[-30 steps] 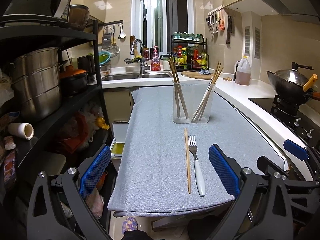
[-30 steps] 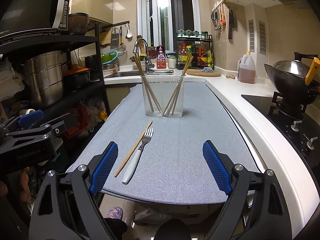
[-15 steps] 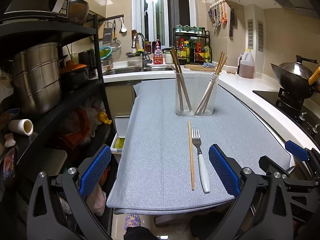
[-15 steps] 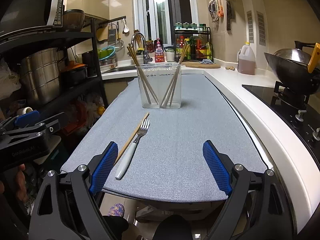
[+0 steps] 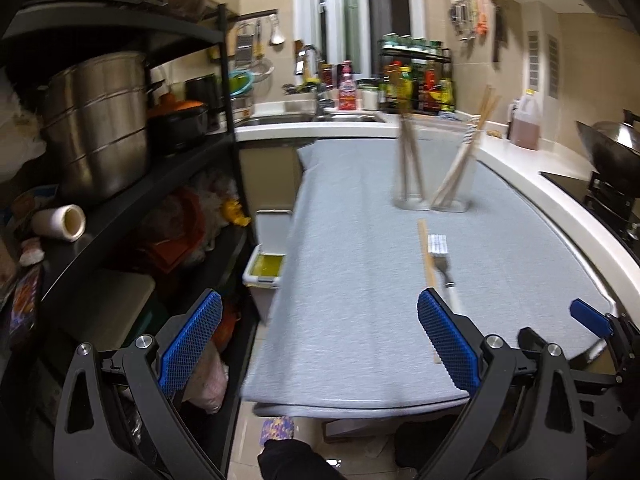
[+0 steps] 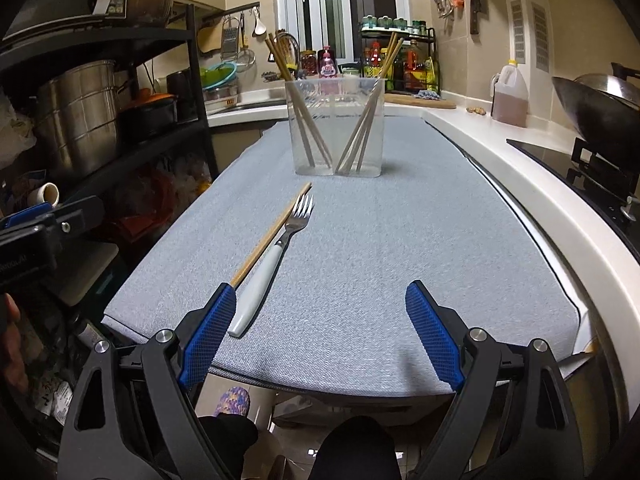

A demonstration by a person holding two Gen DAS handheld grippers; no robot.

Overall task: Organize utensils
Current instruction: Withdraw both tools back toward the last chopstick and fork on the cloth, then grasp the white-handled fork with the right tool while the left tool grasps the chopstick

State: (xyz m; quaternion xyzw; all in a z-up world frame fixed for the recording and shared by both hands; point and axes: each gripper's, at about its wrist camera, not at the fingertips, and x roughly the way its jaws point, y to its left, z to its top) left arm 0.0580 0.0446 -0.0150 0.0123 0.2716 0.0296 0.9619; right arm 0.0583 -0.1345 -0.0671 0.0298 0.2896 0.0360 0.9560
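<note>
On the black shelving at far left, the only writing is pale lettering on the left gripper's body, cut off and unreadable. A ribbed steel stockpot [image 6: 78, 116] sits on the middle shelf, a black pot with an orange lid [image 6: 150, 110] beside it; contents of both hidden.

Grey woven cloth [image 6: 380, 248] covers the worktop. Near its left front lie one bare wooden chopstick [image 6: 272, 234] and a fork [image 6: 276, 256], steel tines, glossy white handle, side by side and just about touching, both angled toward the holder. Further back, centre, stands a clear plastic holder [image 6: 336, 132], rectangular, two compartments: a bundle of wooden chopsticks leans left in the left one, another leans right in the right one.

Left gripper [image 5: 318, 342]: blue cross-hatched pads set wide, nothing between them; the left pad hangs off the cloth edge, the right pad overlaps the fork handle in view.

Right gripper [image 6: 320, 332]: wide, empty, over the front edge; left pad tip just beside the fork handle end.

Right: brown-liquid jug [image 6: 509, 94], dark wok [image 6: 596, 100].
</note>
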